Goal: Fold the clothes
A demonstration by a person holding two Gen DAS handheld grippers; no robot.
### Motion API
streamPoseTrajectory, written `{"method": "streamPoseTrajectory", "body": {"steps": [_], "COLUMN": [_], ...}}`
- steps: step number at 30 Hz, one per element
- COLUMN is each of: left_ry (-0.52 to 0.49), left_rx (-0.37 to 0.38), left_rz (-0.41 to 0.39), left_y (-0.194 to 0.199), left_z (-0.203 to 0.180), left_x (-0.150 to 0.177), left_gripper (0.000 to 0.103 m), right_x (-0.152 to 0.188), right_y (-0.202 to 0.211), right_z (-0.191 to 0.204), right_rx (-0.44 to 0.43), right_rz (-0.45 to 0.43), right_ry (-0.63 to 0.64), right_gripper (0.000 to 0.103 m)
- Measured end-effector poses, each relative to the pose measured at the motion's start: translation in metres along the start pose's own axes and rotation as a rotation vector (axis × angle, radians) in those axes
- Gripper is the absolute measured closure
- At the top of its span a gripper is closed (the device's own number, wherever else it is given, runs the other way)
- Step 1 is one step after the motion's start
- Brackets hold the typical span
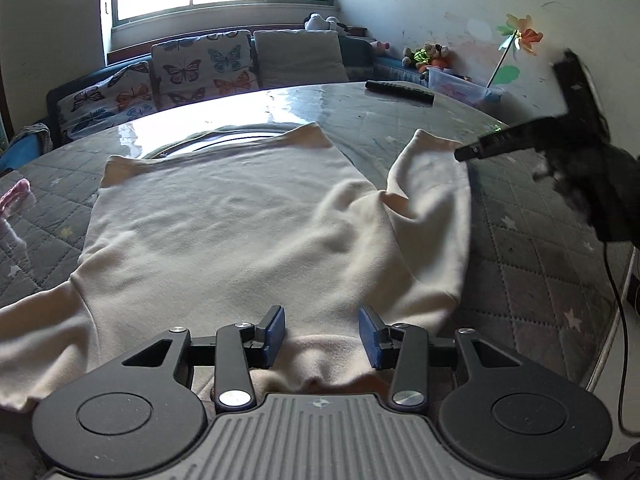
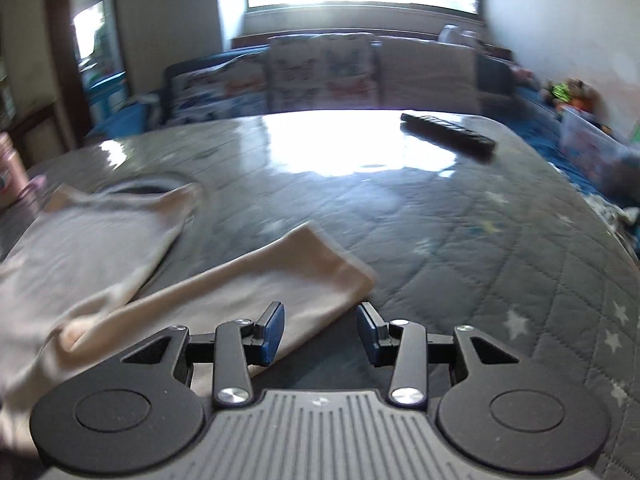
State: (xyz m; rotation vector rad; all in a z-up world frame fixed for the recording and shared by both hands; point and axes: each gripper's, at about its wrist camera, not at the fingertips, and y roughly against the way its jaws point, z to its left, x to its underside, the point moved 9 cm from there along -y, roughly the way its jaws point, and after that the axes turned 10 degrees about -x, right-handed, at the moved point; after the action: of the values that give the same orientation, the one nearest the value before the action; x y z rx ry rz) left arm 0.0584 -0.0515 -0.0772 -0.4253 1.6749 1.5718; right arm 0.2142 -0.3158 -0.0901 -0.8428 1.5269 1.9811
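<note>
A cream long-sleeved top [image 1: 224, 232] lies spread on the quilted grey table [image 1: 520, 248]. My left gripper [image 1: 322, 334] is open just above the collar end of the top, nearest me. One sleeve [image 1: 432, 216] lies out to the right. My right gripper [image 1: 466, 154] shows in the left wrist view as a blurred black shape at that sleeve's far end. In the right wrist view the right gripper [image 2: 320, 332] is open and empty, with the sleeve's cuff [image 2: 320, 272] just ahead of its left finger. The view is motion-blurred.
A black remote [image 1: 400, 90] lies at the table's far side, also in the right wrist view [image 2: 448, 134]. A sofa with butterfly cushions [image 1: 192, 68] stands beyond the table. A clear plastic box [image 1: 460, 84] and toys sit at the right. A pink item [image 1: 14, 196] lies at the left.
</note>
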Motion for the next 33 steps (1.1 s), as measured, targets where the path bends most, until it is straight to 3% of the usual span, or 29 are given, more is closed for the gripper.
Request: {"method": "streamPoseTrajectory", "body": {"steps": [5,6,9,11,19,25,28,33], "left_ry": [-0.010,-0.013,-0.020,-0.023,-0.042,-0.065,-0.069,-0.064], "left_rx": [0.007,0.008,0.011,0.013,0.040,0.050,0.057,0.063], "left_rz": [-0.004,-0.005,-0.004,-0.003,-0.006,-0.009,-0.013,-0.025], "left_y": [0.002,0.002,0.003,0.002,0.001,0.001,0.004,0.006], "left_z": [-0.003,-0.004,-0.005,-0.006,-0.012,-0.013,-0.013,-0.011], "left_x": [0.000,0.000,0.001,0.001,0.001,0.001,0.000,-0.002], "left_gripper": [0.057,0.056,0.055,0.055,0.054,0.052,0.052,0.052], "right_x": [-0.005,-0.005,-0.005,-0.006,-0.006,0.032,0.036,0.018], "right_y": [-0.014,-0.017,-0.018,-0.014,0.051,0.045,0.047,0.056], "right_z": [-0.014,-0.016,-0.017,-0.018,-0.038,-0.054,-0.057,-0.023], "right_rx": [0.026,0.030,0.044,0.052,0.155,0.203,0.228,0.149], "right_rz": [-0.019,-0.023,-0.038,-0.052,-0.144,-0.050,-0.058,-0.077], "right_ry": [-0.063,-0.071,-0.083,-0.086,-0.087,-0.135,-0.134,-0.044], "right_gripper": [0.066,0.069,0.094,0.099,0.099,0.097,0.086,0.084]}}
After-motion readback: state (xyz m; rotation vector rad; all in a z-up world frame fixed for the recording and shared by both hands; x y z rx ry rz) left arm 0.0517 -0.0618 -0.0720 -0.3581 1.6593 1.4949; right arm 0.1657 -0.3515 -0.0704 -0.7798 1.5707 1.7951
